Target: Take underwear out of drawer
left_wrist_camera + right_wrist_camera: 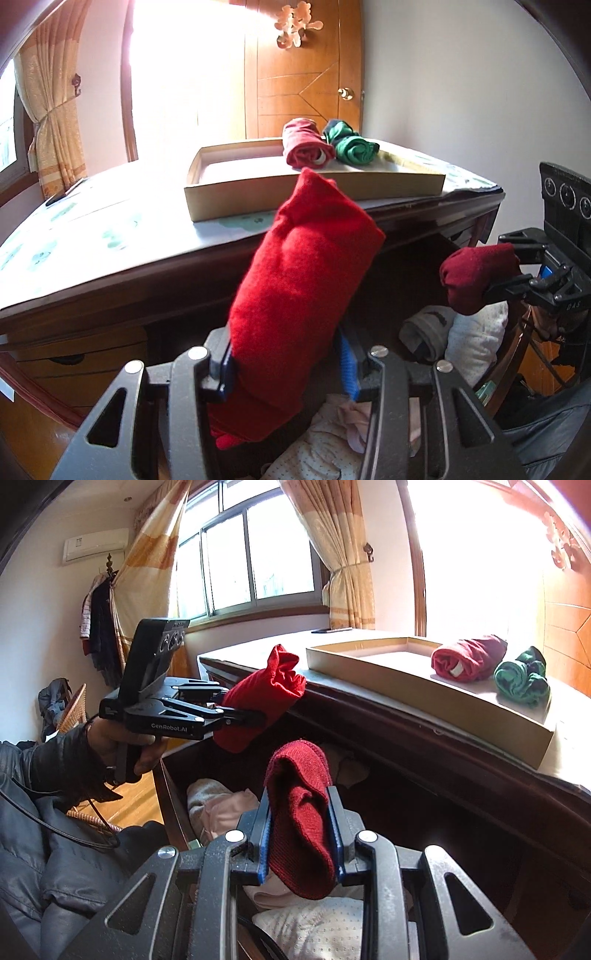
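Note:
My left gripper (pixel 288 365) is shut on a bright red rolled underwear (pixel 299 288), held up above the open drawer (pixel 173 786). The right wrist view shows that same left gripper (pixel 240 714) at the left with the bright red roll (pixel 266 698) in it. My right gripper (pixel 300 834) is shut on a dark red knitted roll (pixel 299 812); in the left wrist view this right gripper (pixel 491 284) and its dark red roll (pixel 476 277) sit at the right. Folded pale and grey garments (pixel 428 332) lie in the drawer below.
A shallow cardboard tray (pixel 317 190) stands on the dresser top (pixel 110 236); a maroon roll (pixel 304 147) and a green roll (pixel 351 146) lie at its far end. A person's dark padded sleeve (pixel 55 812) fills the lower left. Behind are a wooden door (pixel 306 74) and curtains (pixel 343 561).

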The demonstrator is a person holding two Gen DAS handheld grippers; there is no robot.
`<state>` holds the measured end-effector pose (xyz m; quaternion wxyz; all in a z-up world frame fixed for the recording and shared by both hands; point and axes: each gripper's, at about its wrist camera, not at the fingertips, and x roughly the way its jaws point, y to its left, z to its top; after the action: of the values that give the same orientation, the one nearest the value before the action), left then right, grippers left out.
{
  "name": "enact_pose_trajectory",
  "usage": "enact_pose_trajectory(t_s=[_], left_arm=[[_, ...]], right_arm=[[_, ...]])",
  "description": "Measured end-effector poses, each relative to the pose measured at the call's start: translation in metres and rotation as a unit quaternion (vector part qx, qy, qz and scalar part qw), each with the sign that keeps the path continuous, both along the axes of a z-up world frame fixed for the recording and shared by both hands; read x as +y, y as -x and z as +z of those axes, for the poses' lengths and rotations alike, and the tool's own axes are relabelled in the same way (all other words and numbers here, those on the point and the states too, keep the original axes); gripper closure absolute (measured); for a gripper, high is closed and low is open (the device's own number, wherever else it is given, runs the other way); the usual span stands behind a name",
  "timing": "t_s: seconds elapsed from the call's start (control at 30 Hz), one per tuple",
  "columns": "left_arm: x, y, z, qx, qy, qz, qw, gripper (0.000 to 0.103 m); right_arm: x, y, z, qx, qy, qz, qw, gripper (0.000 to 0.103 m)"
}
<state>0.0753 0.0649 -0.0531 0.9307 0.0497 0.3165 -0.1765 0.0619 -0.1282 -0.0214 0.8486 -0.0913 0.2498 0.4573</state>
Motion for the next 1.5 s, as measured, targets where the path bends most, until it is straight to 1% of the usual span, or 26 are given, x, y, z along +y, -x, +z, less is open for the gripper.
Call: enact_pose_trajectory(t_s=[0.13,0.3,0.47,0.73,1.03,1.5], left_arm=[[-0.001,0.002,0.001,-0.013,0.003,0.002,0.9999,0.060],[-0.001,0.005,0.005,-0.031,0.018,0.009,0.9993,0.060],[-0.004,0.005,0.007,-0.038,0.030,0.014,0.9988,0.060],[0.000,0.002,0.010,-0.035,0.060,0.027,0.9972,0.060],[0.002,0.000,0.017,-0.036,0.083,0.039,0.9951,0.060],[-0.006,0.001,0.034,-0.046,0.097,0.035,0.9936,0.060]], right_arm=[[0.000,0.002,0.002,-0.011,-0.008,0.001,1.000,0.076],[-0.003,0.002,0.005,-0.019,-0.022,-0.002,1.000,0.076],[-0.006,0.001,0.007,-0.023,-0.029,-0.007,0.999,0.076],[-0.010,0.000,0.009,-0.027,-0.041,-0.019,0.999,0.076],[-0.012,-0.003,0.010,-0.028,-0.042,-0.026,0.998,0.076],[-0.015,-0.006,0.019,-0.040,-0.043,-0.034,0.998,0.076]])
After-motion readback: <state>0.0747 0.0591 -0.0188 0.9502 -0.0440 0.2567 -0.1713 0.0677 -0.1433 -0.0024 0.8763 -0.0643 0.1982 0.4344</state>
